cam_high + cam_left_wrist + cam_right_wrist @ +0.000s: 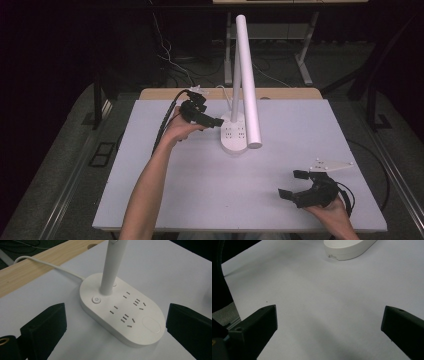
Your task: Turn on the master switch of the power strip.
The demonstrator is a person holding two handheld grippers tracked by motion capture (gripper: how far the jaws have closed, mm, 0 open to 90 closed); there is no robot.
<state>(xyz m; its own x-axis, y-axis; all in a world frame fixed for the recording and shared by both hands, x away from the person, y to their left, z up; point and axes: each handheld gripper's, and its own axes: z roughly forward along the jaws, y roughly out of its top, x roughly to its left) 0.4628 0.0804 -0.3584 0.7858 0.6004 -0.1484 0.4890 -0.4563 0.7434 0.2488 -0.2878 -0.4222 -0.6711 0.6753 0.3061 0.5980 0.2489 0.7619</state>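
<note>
Facing the left gripper point(212, 121), just beside it: lamp base point(122, 311).

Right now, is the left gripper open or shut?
Open. The left gripper has its black jaws wide apart, the lamp base lying between them, untouched.

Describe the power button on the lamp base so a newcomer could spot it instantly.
Start at the white desk lamp standing at the far middle of the grey table. Its oval base carries socket slots. The power button sits beside the foot of the pole, at the cable end: small, round, marked with a power symbol, unlike the larger blank oval pad at the opposite end.
</note>
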